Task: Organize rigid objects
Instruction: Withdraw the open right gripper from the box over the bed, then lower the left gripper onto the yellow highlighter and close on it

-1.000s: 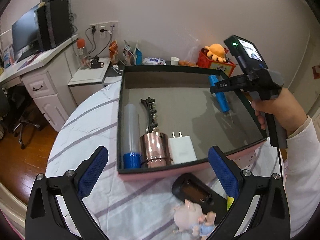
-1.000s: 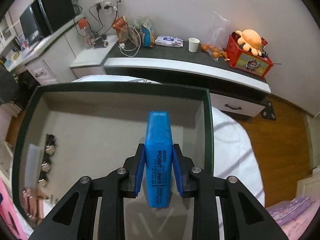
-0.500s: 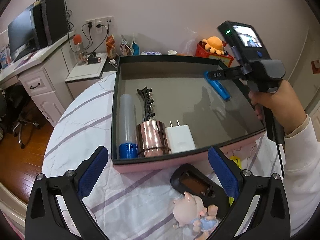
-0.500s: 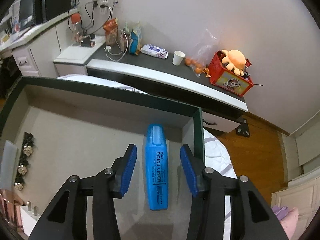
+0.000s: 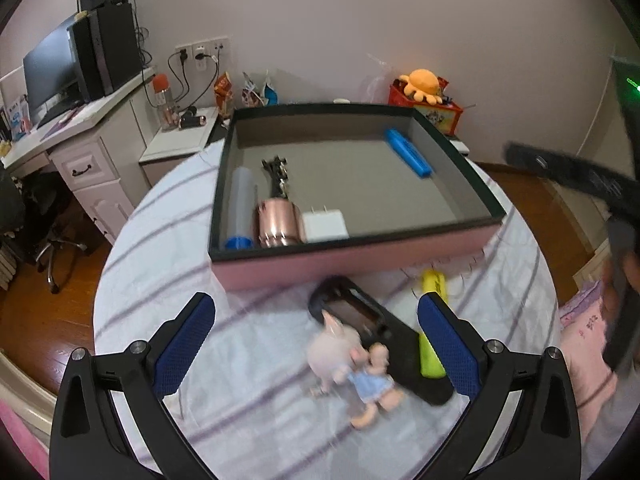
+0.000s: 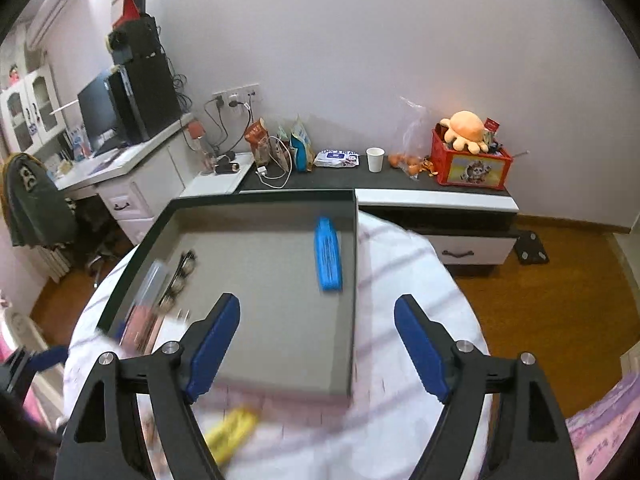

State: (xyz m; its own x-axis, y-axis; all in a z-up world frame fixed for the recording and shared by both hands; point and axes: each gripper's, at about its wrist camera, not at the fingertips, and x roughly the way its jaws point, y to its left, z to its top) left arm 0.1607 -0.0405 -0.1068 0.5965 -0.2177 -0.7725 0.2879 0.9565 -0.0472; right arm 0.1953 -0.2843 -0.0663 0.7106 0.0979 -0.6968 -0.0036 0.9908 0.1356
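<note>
I'd parked the blue highlighter (image 6: 328,255) at the tray's (image 6: 354,280) two o'clock, keeping rigid things together; right tongs (image 6: 317,346) had just been opening, now apart and empty, left tongs (image 5: 316,346) apart too

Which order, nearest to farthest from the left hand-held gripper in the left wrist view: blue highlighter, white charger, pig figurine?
From the left hand-held gripper:
1. Pig figurine, on the tablecloth between its fingers.
2. White charger, inside the pink box at its near wall.
3. Blue highlighter, far right corner of the box.
</note>
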